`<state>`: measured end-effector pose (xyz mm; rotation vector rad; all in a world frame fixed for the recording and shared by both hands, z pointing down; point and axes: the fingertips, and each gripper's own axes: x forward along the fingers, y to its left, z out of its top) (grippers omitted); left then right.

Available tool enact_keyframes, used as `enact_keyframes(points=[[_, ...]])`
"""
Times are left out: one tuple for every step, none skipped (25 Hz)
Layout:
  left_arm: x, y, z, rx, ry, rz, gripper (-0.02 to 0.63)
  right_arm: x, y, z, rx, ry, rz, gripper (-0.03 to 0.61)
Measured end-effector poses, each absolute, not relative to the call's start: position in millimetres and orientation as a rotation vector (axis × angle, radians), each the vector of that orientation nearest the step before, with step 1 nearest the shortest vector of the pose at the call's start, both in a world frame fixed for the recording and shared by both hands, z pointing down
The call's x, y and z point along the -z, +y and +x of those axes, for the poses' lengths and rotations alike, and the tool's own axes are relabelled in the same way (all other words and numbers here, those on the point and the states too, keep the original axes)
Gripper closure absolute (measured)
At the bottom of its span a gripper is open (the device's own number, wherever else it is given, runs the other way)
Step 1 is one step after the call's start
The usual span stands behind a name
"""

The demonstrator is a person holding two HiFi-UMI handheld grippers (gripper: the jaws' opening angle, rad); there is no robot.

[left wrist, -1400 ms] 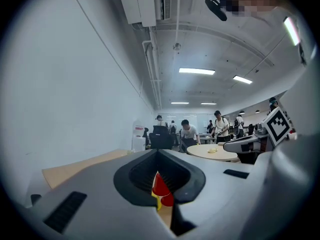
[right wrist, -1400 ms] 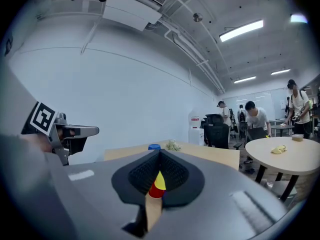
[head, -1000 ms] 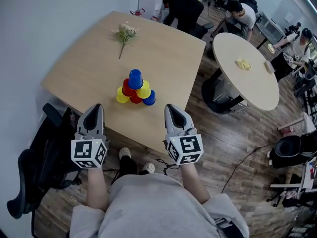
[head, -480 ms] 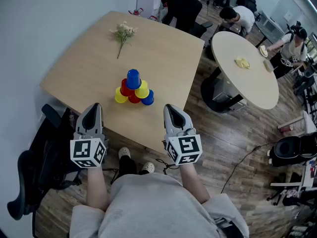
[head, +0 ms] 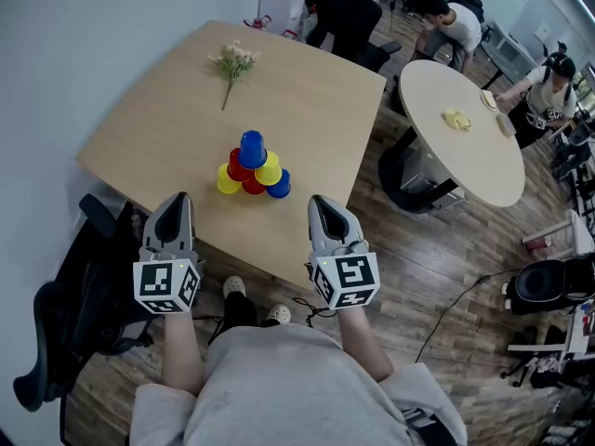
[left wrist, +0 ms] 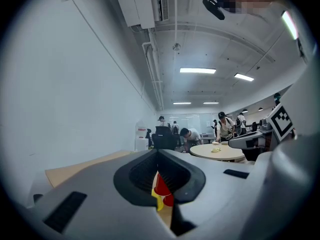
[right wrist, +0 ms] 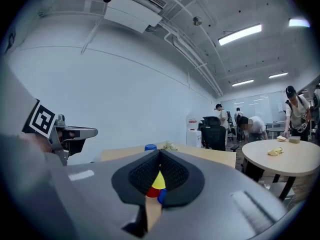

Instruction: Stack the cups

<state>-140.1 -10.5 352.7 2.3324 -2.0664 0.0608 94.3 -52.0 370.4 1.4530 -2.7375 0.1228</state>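
**Hidden or partial**
- Pyramid of blue, red and yellow plastic cups point(head: 253, 167): seen whole only in the head view. The exact count is hard to settle where the lower cups overlap.
- In the left gripper view, the gripper's own body covers the pyramid except for a sliver of red and yellow behind the fingers.
- In the right gripper view, a sliver of yellow, red and blue shows the same way. The blue top cup peeks above the body.
- Distant people at the room's far end: small, some cut off by the picture edge.

**Fingers**
- Left gripper point(head: 177, 199): fingers pressed together, nothing between them.
- Right gripper point(head: 320, 201): fingers pressed together, nothing held.
- Both are held at the worktop's near edge, well apart from the cups, one to each side.

**Surface and room**
- Pale wooden square worktop point(head: 307, 110): the cups stand a little nearer its near edge. A dried flower sprig point(head: 234, 63) lies by the far edge, well apart from them.
- Dark wood-plank floor point(head: 418, 277).
- Round pale table point(head: 465, 170), to the right, carrying a small yellow object point(head: 456, 119).
- Black office chair point(head: 56, 323), near left.
- Plain white wall point(head: 93, 26).

**By view**
- Ceiling, strip lights and ducts: gripper views only.
- Floor and chair: head view only.
- Each gripper view catches the other gripper's marker cube at its edge.
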Motion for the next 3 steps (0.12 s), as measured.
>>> enact_keyframes(points=[[-351.9, -10.8, -140.3, -0.062, -2.069, 2.335, 0.606, -370.0, -52.3, 94.0, -0.122, -2.738, 1.452, 0.566], [-351.0, -11.1, -140.5, -0.063, -2.072, 2.338, 0.606, -369.5, -52.6, 93.8, -0.12, -2.738, 1.451, 0.566], [-350.1, -11.4, -140.8, -0.063, -2.076, 2.342, 0.606, -369.1, -52.9, 93.6, -0.119, -2.738, 1.451, 0.566]])
